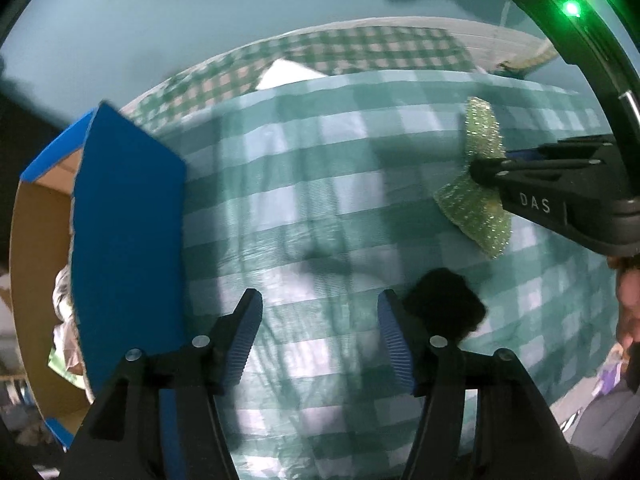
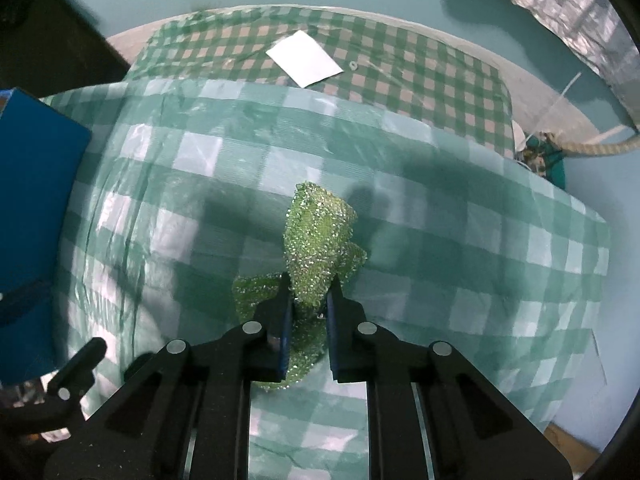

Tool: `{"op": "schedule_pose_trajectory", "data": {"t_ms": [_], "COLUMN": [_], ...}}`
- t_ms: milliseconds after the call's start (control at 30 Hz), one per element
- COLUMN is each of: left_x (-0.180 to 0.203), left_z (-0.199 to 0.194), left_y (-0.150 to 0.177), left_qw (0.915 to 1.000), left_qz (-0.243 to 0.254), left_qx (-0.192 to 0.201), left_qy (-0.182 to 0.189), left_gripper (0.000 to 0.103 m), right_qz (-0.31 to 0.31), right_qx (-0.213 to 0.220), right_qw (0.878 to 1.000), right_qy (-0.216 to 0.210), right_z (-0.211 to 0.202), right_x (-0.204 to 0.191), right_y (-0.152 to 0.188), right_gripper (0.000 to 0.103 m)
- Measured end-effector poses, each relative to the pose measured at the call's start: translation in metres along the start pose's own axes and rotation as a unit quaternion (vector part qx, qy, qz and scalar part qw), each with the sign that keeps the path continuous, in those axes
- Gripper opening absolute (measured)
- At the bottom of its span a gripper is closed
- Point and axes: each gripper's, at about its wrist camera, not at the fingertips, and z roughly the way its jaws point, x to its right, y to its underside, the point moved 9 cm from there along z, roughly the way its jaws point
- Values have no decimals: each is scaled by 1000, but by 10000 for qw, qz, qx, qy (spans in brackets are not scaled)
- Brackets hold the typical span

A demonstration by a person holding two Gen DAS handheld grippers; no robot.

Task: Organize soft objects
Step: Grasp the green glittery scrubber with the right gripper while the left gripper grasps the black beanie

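- Right gripper (image 2: 308,300) clamped on green sparkly scrubber (image 2: 320,236), mid-counter (image 2: 480,216).
- Left gripper (image 1: 320,320) open, empty, near left edge.
- Pick-up step; next, probably carrying to blue box (image 1: 124,216).

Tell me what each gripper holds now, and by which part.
The right gripper pinches the glittery green scrubber at its middle, so it bunches. The left gripper holds nothing.
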Motion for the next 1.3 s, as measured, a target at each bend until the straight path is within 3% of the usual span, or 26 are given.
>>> {"op": "schedule_pose_trajectory", "data": {"t_ms": [367,733,933,1300], "left_x": [42,68,81,99], "left_z": [1,6,16,38], "left_y": [-1,-2,1,10], "left_qw": [9981,9967,9952,9933], "left_qz": [452,630,859,991], "left_qx": [35,47,16,-317], "left_qy": [423,517,467,508], "left_gripper": [75,76,81,80], "right_qz": [240,546,649,863], "right_qx": [-10,21,37,34], "right_qw": [9996,9982,9974,9956], "right_qy": [-149,-240,-322,-375], "right_z": [-17,-28,-30,-34], "right_x": [30,53,56,67], "right_y": [31,52,61,74], "right_gripper": [12,12,12,12]}}
